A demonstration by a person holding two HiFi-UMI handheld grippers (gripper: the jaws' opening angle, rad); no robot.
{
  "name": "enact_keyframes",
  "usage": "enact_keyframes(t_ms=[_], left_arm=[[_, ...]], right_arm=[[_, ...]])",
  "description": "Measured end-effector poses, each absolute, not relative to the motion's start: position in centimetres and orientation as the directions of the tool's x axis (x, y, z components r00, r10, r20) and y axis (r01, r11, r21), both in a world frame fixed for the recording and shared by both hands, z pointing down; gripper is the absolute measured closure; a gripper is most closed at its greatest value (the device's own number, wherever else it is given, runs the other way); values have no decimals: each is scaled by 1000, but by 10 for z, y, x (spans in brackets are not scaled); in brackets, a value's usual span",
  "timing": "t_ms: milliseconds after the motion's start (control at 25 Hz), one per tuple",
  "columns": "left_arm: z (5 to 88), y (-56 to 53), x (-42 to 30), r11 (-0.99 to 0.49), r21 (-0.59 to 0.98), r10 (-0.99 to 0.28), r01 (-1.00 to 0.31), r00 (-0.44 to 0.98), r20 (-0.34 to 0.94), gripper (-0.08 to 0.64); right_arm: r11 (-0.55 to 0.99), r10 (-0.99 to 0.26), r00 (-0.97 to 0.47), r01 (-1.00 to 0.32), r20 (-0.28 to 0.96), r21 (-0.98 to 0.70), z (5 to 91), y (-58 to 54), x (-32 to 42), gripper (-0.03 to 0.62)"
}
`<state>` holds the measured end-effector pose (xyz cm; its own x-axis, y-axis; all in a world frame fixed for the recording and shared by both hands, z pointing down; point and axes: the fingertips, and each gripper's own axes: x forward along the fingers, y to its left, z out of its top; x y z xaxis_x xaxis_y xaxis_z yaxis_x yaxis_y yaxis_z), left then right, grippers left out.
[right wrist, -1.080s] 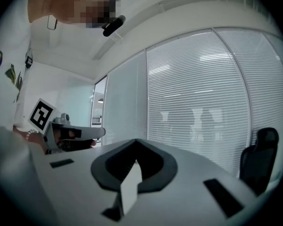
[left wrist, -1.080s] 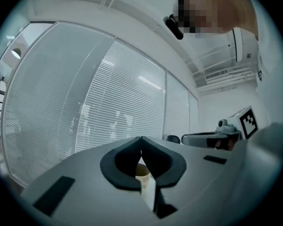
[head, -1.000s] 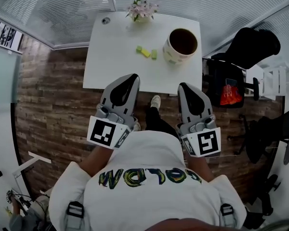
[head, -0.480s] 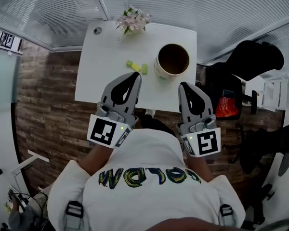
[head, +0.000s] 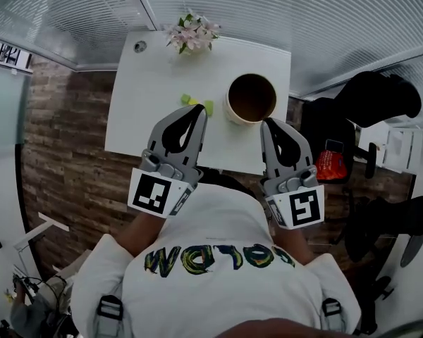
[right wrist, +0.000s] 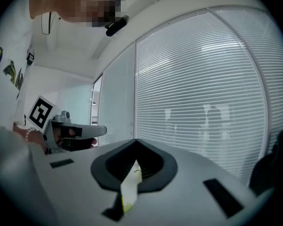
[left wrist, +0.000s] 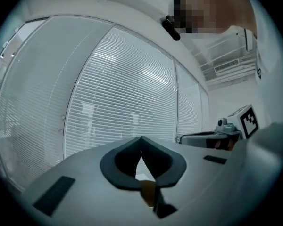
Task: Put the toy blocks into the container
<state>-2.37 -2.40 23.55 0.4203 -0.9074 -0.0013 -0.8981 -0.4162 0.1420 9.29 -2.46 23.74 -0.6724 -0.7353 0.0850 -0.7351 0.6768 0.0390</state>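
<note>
You have one white table (head: 144, 111) in front of you, and on it one bunch of pink flowers (head: 190, 34) at the far edge. There are three small blocks and one container.

The blocks (head: 186, 98) lie in a short row near the middle of the table: a green one on the left, a yellow one next to it, and a green one (head: 209, 107) on the right. They sit just left of the container. The yellow one is partly hidden behind the tip of your left gripper (head: 197, 109). All three are on the table top.

Your left gripper hangs over the near half of the table with its tip just at the blocks. Its jaws are clenched together, tip to tip, with nothing between them. In the left gripper view (left wrist: 141, 138) only window blinds show beyond them.

The round, light-sided container (head: 230, 111) stands right of the blocks, apart from them. Its inside shows only dark brown.

Your right gripper (head: 267, 122) is near the table's near edge, its tip just below the container. Its jaws are also pressed together and empty (right wrist: 134, 141).

Right of the table stand two black chairs (head: 381, 97), with one red bag (head: 329, 166) between them.
</note>
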Motion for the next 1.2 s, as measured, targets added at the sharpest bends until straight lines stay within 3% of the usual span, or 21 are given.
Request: enact_keyframes(t_ms=[1040, 1200], left_arm=[[257, -79, -94, -476, 139, -873, -868, 485, 44, 545], [291, -82, -93, -490, 147, -857, -859, 506, 102, 497]], right_arm=[[633, -772, -622, -771, 126, 73, 244, -74, 25, 584], [628, -775, -616, -775, 140, 70, 254, -77, 26, 584]])
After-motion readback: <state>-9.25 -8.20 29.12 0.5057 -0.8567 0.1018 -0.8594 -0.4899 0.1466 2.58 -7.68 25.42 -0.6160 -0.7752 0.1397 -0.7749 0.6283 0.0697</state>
